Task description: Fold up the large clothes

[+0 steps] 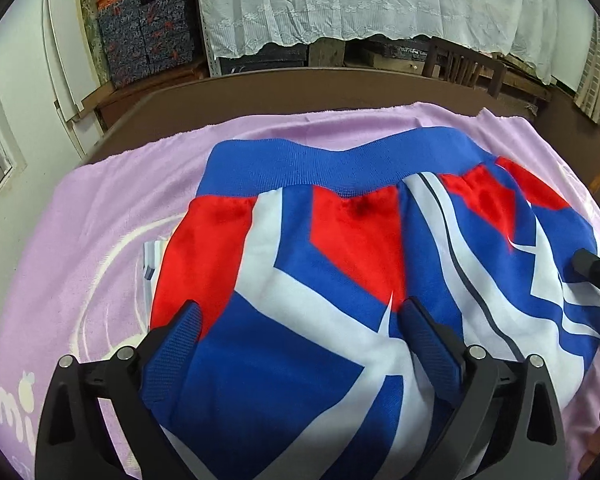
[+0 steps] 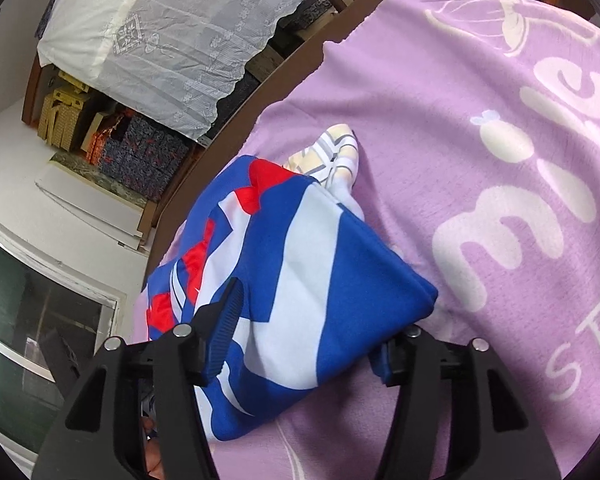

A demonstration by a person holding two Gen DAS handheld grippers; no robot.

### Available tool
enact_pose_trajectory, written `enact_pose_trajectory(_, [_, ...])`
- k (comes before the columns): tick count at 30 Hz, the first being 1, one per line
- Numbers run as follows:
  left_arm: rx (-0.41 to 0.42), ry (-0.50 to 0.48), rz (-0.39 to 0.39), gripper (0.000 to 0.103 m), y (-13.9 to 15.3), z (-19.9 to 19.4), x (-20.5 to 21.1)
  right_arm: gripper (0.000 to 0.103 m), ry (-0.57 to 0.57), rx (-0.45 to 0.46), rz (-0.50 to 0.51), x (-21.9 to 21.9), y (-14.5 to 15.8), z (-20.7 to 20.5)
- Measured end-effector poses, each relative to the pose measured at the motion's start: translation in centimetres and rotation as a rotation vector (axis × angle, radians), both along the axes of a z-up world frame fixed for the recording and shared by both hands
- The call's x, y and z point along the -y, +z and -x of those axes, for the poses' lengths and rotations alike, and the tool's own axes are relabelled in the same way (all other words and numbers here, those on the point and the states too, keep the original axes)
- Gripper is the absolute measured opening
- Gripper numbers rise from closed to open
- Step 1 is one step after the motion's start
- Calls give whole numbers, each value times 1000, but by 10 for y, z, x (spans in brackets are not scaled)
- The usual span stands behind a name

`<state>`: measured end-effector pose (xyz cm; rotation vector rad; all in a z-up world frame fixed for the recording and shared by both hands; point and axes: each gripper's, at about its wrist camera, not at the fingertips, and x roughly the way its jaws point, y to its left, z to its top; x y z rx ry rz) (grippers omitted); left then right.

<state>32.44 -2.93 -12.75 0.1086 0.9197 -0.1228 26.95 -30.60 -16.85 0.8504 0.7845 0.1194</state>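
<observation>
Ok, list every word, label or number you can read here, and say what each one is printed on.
"mie": big white letters on the purple blanket, cut off at the picture's edge, so the word may run on.
"ST": smaller white letters below it on the same blanket, also cut off.
"mi": part of the same print, seen at the edge of the left wrist view.
The red, white and blue garment shows only coloured shapes, no text.
The boxes behind the table show no readable labels.

Jacket (image 1: 300,280): smooth knit cloth, slight sheen; blue hem band (image 1: 332,160) ribbed. Lilac blanket (image 2: 440,140): soft, fleecy, matt nap, white printed lettering. Table (image 1: 300,92): brown, smooth, matt. Left gripper (image 1: 300,320): matt black plastic frame, shiny metal pins, blue ridged rubbery pads (image 1: 428,344). Curtain (image 1: 360,0): thin white lace, embroidered.
</observation>
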Motion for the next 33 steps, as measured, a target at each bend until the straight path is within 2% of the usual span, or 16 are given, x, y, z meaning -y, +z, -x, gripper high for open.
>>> enact_pose_trajectory(3, [-11, 0, 11, 100, -1, -2, -2, 58, 5, 4, 25, -3, 2, -2])
enact_pose_trajectory(6, [-10, 0, 6, 100, 0, -2, -2, 49, 8, -5, 83, -6, 4, -4])
enact_pose_trajectory(12, [-24, -9, 12, 100, 0, -4, -3, 39, 6, -9, 173, -18, 12, -4])
enact_pose_trajectory(17, [-76, -17, 57, 99, 4, -11, -13, 22, 23, 57, 327, -50, 50, -2])
enact_pose_trajectory(20, [-109, 7, 160, 97, 14, -17, -37, 16, 61, 150, 444, -86, 84, 3])
enact_pose_trajectory(24, [-113, 65, 368, 97, 35, -25, -90, 14, 139, 296, 626, -147, 115, 20])
enact_pose_trajectory(28, [-95, 67, 519, 96, 52, -21, -124, 14, 256, 382, 870, -214, 104, 37])
enact_pose_trajectory(30, [-91, 15, 607, 96, 60, -17, -128, 14, 326, 385, 967, -243, 87, 40])
enact_pose_trajectory(33, [-93, -90, 655, 97, 66, -13, -114, 14, 367, 394, 1079, -266, 67, 44])
